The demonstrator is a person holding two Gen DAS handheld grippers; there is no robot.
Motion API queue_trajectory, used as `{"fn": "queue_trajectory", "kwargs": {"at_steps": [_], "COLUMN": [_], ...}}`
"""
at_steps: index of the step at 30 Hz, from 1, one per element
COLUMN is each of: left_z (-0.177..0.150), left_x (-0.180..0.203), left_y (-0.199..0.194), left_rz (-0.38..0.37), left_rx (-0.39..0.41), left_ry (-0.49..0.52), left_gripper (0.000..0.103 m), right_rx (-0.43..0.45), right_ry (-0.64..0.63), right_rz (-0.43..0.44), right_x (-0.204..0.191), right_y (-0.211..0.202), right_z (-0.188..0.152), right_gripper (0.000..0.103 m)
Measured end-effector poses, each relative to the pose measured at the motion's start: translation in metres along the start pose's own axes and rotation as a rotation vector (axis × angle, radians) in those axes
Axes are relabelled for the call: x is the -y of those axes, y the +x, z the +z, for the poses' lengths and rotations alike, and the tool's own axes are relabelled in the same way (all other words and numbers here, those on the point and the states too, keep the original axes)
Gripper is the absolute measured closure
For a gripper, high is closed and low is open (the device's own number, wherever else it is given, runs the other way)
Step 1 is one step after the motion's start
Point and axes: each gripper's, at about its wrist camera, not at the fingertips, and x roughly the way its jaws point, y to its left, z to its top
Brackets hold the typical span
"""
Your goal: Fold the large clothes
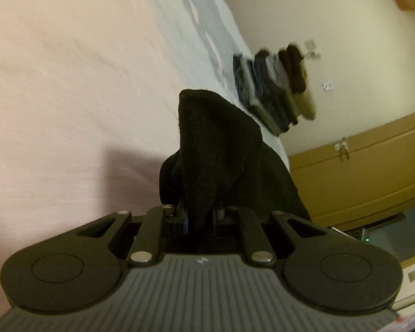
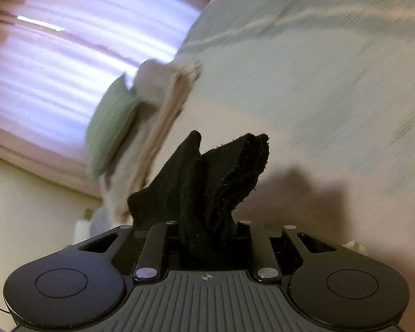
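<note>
A black garment rises out of my left gripper, which is shut on a bunched fold of it; the cloth hides the fingertips. In the right wrist view another part of the black garment stands up in crumpled folds from my right gripper, which is shut on it too. Both grippers hang above the pale pink bed sheet, and each casts a shadow on it. How the rest of the garment hangs is out of view.
A stack of folded dark clothes sits near the bed's edge, with a wooden cabinet beyond. A pile of folded pale clothes with a green piece lies at the bed's far side, in front of a lit curtain.
</note>
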Motion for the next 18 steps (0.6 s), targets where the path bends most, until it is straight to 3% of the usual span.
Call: {"fn": "queue_trajectory", "kwargs": {"at_steps": [4,6,8,10,13,16,18], "left_z": [-0.01,-0.012,-0.006,0.005,0.013,0.014,0.009], "left_x": [0.003,0.003,0.01,0.025,0.054,0.088,0.104], "left_y": [0.078,0.09,0.077,0.057,0.03,0.033,0.06], "left_rz": [0.069,0.106,0.158,0.274,0.425,0.396,0.344], "left_rx": [0.012,0.014,0.024,0.051,0.115,0.131,0.106], "left_ry": [-0.015,-0.019,-0.015,0.053,0.146,0.279,0.39], "left_gripper": [0.089,0.082,0.078,0.074,0.078,0.078,0.078], "right_rx": [-0.101,-0.141,-0.104,-0.037,0.096,0.155,0.135], "right_ry": [-0.116,-0.111,-0.115,-0.117,-0.185,-0.317,-0.409], "right_rz": [-0.237,-0.272,-0.312,-0.401,-0.535,-0.494,-0.449], "right_x": [0.051,0.058,0.05,0.041,0.008,-0.028,-0.042], "right_y": [0.021,0.034,0.02,0.002,-0.014,-0.01,0.01], "right_z": [0.031,0.033,0.039,0.042,0.041,0.034,0.022], "right_gripper": [0.082,0.073,0.07,0.066,0.066,0.066,0.066]}}
